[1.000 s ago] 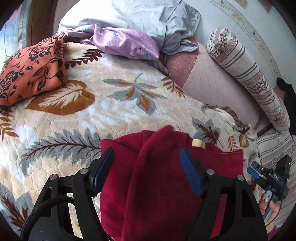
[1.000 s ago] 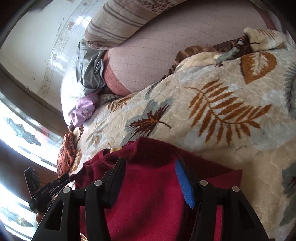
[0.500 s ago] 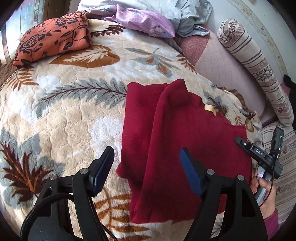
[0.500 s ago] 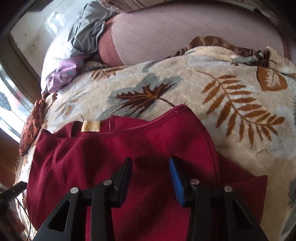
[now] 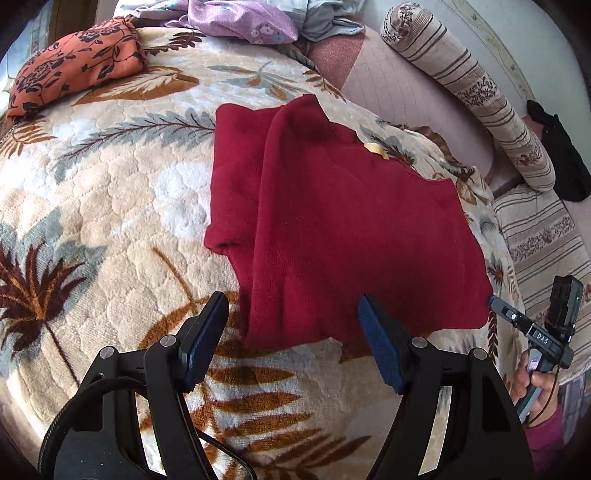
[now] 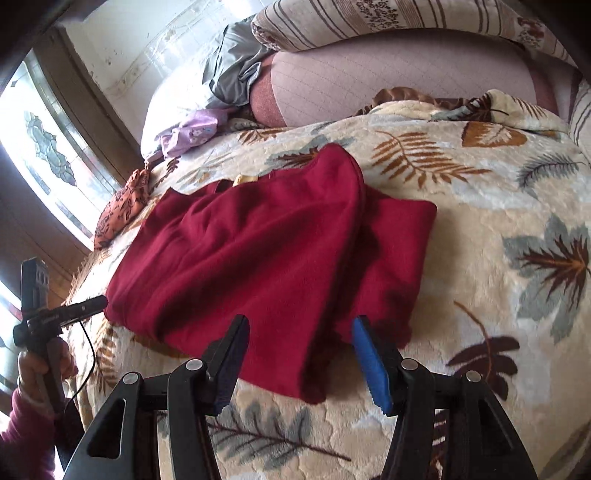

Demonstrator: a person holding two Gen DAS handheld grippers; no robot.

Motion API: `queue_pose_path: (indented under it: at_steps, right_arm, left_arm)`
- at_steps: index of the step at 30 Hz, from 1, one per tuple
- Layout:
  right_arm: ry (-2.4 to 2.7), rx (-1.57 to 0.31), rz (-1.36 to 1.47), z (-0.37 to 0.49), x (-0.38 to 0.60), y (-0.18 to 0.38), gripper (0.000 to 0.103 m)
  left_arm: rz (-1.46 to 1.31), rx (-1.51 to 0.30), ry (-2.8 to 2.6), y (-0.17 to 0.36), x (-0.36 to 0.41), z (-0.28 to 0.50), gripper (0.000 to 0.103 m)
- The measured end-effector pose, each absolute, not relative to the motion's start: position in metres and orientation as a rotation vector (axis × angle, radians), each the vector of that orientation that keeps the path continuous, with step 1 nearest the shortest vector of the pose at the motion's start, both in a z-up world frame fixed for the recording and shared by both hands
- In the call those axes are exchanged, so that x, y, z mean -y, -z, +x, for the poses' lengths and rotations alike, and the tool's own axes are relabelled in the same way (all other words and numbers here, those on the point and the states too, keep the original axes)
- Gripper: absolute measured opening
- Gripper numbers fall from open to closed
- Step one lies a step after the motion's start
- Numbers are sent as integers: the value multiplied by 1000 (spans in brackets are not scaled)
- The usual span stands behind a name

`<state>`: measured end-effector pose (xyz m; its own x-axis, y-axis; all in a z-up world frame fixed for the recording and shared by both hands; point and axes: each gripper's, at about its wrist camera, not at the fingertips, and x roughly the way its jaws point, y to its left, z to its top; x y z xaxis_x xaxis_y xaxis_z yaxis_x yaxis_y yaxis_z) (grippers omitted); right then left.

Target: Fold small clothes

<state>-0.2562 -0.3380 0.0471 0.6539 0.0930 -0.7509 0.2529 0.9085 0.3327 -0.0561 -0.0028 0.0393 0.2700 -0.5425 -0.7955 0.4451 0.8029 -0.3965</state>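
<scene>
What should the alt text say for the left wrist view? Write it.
A dark red garment, partly folded, lies flat on a leaf-patterned blanket. The open left tongs hover at its near edge, holding nothing; the right tongs are near its right corner.

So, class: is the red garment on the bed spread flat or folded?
Partly folded. One side of the red garment is turned over its middle, leaving a long raised edge, and it lies on the leaf-print blanket with neither gripper touching it.

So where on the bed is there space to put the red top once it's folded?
Bare blanket lies between the red top and the orange floral cloth, and below the top near the left gripper. The far end is crowded: purple cloth, grey clothes.
</scene>
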Motion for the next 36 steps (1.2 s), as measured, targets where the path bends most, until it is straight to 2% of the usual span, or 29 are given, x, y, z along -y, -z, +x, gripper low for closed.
queue_pose_path:
  at_steps: [1, 3, 4, 6, 7, 8, 9, 11, 14, 17, 20, 26, 28, 30, 31, 32, 33, 34, 36]
  right_arm:
    - [87, -867, 442, -257, 337, -42, 55]
    - [62, -883, 455, -256, 332, -33, 46]
    - [46, -889, 457, -253, 329, -30, 34]
    - [35, -895, 447, -247, 323, -26, 27]
    - [38, -892, 434, -245, 321, -27, 14]
    - [40, -889, 414, -243, 319, -30, 5]
    - [39, -888, 395, -243, 318, -34, 5]
    - [46, -884, 343, -246, 317, -47, 5]
    - [51, -869, 291, -258, 320, -63, 5]
    - [100, -931, 286, -259, 326, -45, 5]
    - [121, -966, 317, -263, 330, -27, 5]
    - [128, -947, 353, -267, 332, -47, 6]
    - [155, -911, 353, -267, 331, -60, 11]
    - [155, -861, 365, -263, 329, -73, 24]
    - [150, -843, 374, -258, 328, -78, 45]
    - [150, -832, 374, -251, 325, -81, 52]
    - [152, -823, 362, -241, 322, -82, 52]
    - [147, -824, 343, -229, 319, -81, 52]
    - [137, -837, 315, -203, 313, -77, 52]
  left_arm:
    - [-110, -1125, 677, -36, 5, -54, 68]
    - [-81, -1130, 681, -31, 10, -53, 48]
    - [-45, -1115, 662, -32, 11, -55, 42]
    - [-21, -1116, 647, -33, 9, -54, 20]
    - [-35, -1119, 652, -36, 5, -53, 19]
    - [-44, -1118, 658, -39, 0, -52, 14]
    - [-39, -1110, 661, -42, -5, -53, 10]
    - [-18, -1080, 658, -50, -12, -57, 8]
    - [-9, -1089, 640, -43, -19, -59, 8]
    - [-22, -1108, 620, -31, -21, -58, 8]
    - [-8, -1097, 610, -37, -21, -60, 8]
    - [17, -1078, 581, -57, -19, -67, 8]
    - [24, -1055, 559, -66, -15, -68, 8]
    - [21, -1037, 544, -73, -8, -68, 8]
    - [15, -1030, 540, -75, -3, -66, 13]
    - [11, -1025, 536, -76, 3, -63, 25]
    - [8, -1021, 522, -77, 9, -61, 43]
    - [3, -1011, 506, -77, 14, -59, 49]
    - [3, -993, 484, -73, 23, -54, 52]
